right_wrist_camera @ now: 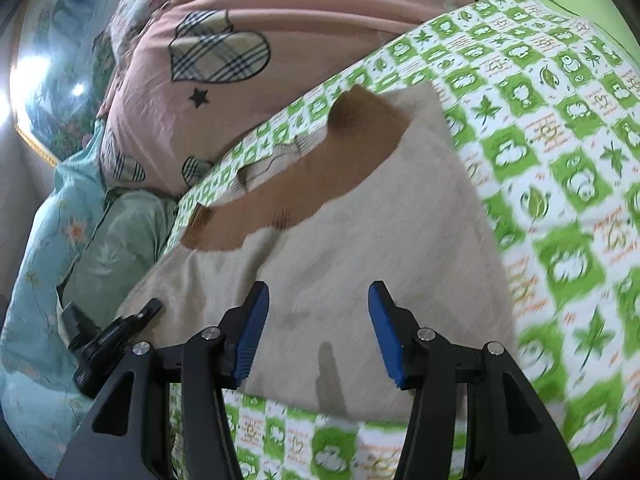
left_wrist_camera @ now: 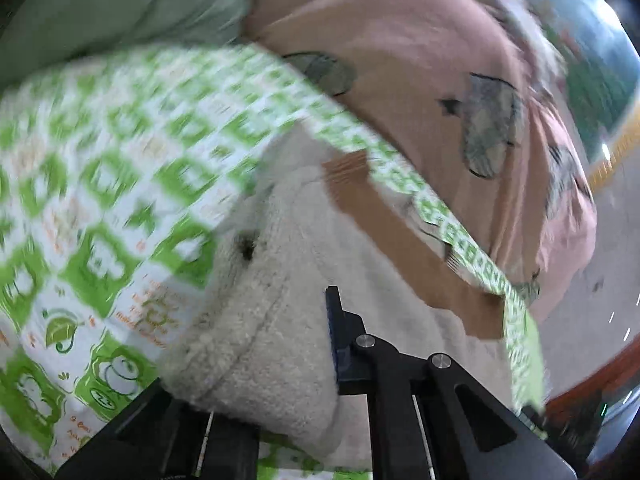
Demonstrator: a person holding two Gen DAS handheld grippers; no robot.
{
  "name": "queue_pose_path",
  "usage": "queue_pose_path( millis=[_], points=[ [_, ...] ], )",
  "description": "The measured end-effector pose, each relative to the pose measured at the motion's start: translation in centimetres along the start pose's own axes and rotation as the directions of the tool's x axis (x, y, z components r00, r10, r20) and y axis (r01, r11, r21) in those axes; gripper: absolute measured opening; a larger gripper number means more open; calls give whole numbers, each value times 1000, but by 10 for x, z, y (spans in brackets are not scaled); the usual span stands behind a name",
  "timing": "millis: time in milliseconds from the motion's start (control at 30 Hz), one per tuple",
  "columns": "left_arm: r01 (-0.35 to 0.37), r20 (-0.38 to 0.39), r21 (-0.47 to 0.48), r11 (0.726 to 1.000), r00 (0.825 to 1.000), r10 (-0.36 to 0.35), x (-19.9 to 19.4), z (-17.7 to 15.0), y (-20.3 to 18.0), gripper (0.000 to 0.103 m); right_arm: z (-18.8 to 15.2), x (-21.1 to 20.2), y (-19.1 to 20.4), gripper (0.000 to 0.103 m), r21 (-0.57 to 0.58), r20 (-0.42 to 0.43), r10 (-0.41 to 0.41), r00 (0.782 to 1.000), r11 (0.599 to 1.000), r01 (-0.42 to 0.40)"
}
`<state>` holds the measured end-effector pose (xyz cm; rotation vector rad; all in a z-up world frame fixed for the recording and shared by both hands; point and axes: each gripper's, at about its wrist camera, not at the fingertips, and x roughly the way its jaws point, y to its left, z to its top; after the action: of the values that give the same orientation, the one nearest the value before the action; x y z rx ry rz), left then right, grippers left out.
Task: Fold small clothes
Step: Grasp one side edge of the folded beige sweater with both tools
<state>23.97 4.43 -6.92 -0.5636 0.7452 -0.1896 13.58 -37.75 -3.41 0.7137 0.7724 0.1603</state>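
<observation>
A small cream fleece garment [right_wrist_camera: 360, 248] with a brown panel [right_wrist_camera: 288, 184] lies on a green-and-white frog-print sheet [right_wrist_camera: 560, 168]. My right gripper [right_wrist_camera: 318, 304] is open and empty, its blue pads just above the garment's near edge. My left gripper [left_wrist_camera: 280, 344] is shut on a thick fold of the cream garment [left_wrist_camera: 260, 320], which bulges over its left finger and hides it. The right finger's blue pad [left_wrist_camera: 332, 332] presses against the fold. The left gripper also shows at the garment's left edge in the right wrist view [right_wrist_camera: 112, 328].
A pink quilt with plaid hearts [right_wrist_camera: 248, 52] is bunched behind the garment. A pale green pillow [right_wrist_camera: 120, 232] and a light blue floral cloth [right_wrist_camera: 40, 260] lie to the left. A mirror or window glares at far left [right_wrist_camera: 36, 64].
</observation>
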Motion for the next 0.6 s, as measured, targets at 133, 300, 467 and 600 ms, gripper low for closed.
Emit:
queue_pose_path(
  millis=[133,300,467,600],
  points=[
    [89,-5,151,985,996,-89,-11,-8,-58,8,15,-1,-11,53,47,8,70,998,996,-70],
    [236,-96,335,912,972,-216,0,-39,-127,8,30,20,-13,53,87,-65,178,982,981,-172],
    [217,-188,445,869,971,-146,40,-82,-154,8,35,57,0,59,99,-163,227,960,972,-214],
    [217,-199,452,865,970,-139,43,-88,-152,8,45,98,23,61,98,-228,279,933,960,-264]
  ],
)
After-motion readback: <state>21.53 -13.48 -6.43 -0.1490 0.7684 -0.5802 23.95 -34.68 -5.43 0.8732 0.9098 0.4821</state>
